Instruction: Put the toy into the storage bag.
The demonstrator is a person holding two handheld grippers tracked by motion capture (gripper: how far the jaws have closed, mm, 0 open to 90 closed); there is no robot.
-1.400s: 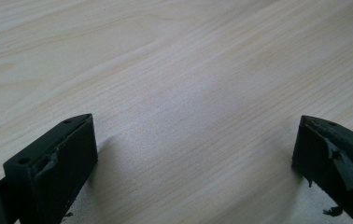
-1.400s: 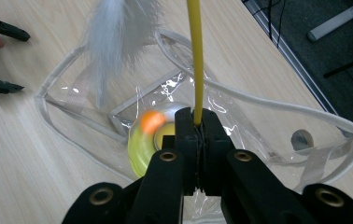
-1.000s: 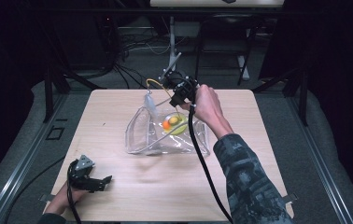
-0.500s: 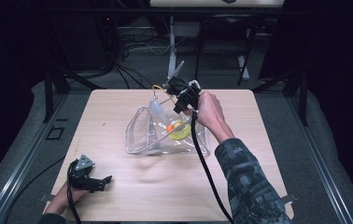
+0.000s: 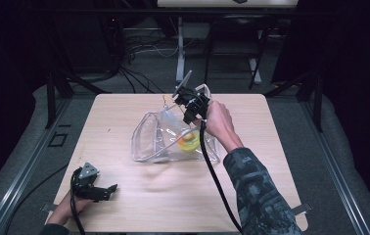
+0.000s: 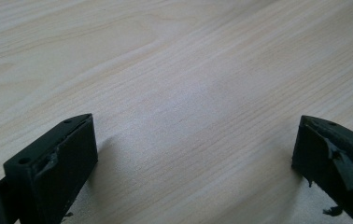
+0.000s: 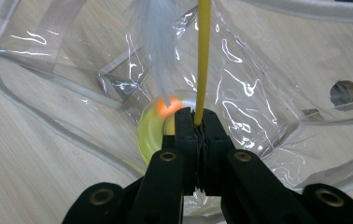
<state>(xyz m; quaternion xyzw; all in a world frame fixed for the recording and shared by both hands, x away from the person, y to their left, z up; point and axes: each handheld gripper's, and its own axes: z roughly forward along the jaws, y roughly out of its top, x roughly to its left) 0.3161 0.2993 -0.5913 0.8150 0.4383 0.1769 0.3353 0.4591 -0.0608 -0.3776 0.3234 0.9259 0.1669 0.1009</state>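
- Jaws of the right gripper point(image 7: 198, 122) are clamped on a thin yellow rod point(image 7: 203, 60), whose long axis runs straight out ahead of them.
- Directly beyond lies the clear bag point(image 5: 153, 139) mid-table, holding a yellow-orange toy point(image 5: 187, 140).
- Left gripper point(image 5: 105, 189) rests well apart at the near corner, jaws wide over bare table point(image 6: 174, 70).

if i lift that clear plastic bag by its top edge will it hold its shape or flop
Probably flop: the clear plastic bag lies creased and slumped on the table. It looks light, so it may slide when nudged. The yellow-orange thing inside would likely shift towards the lowest corner.
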